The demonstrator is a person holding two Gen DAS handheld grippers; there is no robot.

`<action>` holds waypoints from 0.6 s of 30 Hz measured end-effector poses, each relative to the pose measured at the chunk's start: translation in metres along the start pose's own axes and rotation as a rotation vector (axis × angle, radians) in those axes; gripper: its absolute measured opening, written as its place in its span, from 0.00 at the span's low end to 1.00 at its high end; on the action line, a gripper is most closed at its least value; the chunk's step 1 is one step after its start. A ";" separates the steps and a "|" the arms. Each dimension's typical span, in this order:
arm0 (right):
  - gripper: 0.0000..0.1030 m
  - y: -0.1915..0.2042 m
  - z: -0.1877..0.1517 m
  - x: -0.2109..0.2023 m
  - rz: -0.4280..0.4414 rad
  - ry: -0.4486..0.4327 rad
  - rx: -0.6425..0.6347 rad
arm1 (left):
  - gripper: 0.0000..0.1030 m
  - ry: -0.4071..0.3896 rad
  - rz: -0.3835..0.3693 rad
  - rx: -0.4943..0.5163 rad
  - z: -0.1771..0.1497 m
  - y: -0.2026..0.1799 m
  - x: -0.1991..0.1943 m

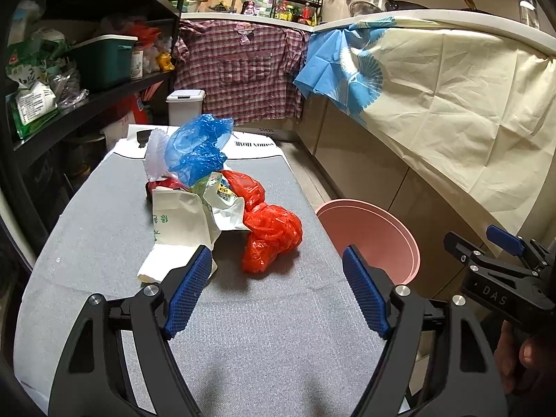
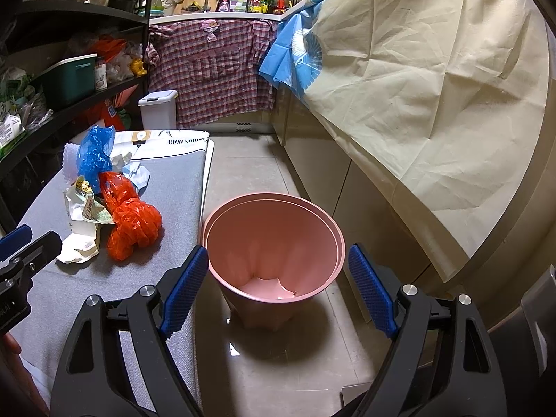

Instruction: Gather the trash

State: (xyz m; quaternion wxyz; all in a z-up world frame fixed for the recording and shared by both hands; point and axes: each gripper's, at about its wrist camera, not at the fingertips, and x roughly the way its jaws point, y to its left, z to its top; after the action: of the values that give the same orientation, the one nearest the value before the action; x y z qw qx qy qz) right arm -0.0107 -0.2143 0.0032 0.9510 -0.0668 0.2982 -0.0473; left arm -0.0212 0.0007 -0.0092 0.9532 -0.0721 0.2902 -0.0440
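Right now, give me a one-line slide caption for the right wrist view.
Open right gripper hovers over the empty pink bin on the floor, beside the grey table with its trash pile.

I list: plaid shirt draped off the counter, cream cloth (blue-patterned corner), green bin on shelving.

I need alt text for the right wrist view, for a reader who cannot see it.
An empty pink bin stands on the tiled floor beyond the open right gripper. Left of it, a grey table holds a pile of trash: an orange bag, a blue bag and crumpled paper.
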 end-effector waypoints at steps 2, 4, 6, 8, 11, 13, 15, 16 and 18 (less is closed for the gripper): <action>0.79 0.000 0.000 0.000 -0.001 -0.001 0.000 | 0.73 0.000 -0.001 0.000 0.000 0.000 0.000; 0.79 0.000 0.000 0.000 0.000 0.000 0.001 | 0.73 0.000 -0.002 0.000 0.000 0.000 0.000; 0.79 0.000 0.000 0.000 -0.001 0.000 0.000 | 0.73 -0.001 -0.006 0.001 0.000 -0.001 0.000; 0.79 0.000 0.000 0.000 -0.001 0.000 0.000 | 0.73 -0.003 -0.010 0.004 0.001 -0.002 0.000; 0.79 0.000 0.000 0.000 -0.001 0.000 0.001 | 0.73 -0.006 -0.015 0.006 0.001 -0.004 -0.001; 0.79 0.000 0.000 0.000 -0.001 0.000 0.001 | 0.73 -0.007 -0.017 0.007 0.001 -0.004 -0.002; 0.79 0.000 0.000 0.000 0.000 0.000 0.000 | 0.73 -0.006 -0.017 0.007 0.001 -0.004 -0.002; 0.79 0.000 0.000 0.001 0.000 0.001 0.000 | 0.73 -0.005 -0.016 0.005 0.001 -0.004 -0.002; 0.78 0.001 0.000 0.000 0.000 0.001 -0.003 | 0.73 -0.003 -0.017 -0.003 0.001 -0.004 -0.002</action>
State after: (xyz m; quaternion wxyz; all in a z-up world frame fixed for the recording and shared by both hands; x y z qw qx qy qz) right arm -0.0105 -0.2134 0.0028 0.9508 -0.0682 0.2987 -0.0467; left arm -0.0230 -0.0023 -0.0067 0.9532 -0.0758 0.2883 -0.0514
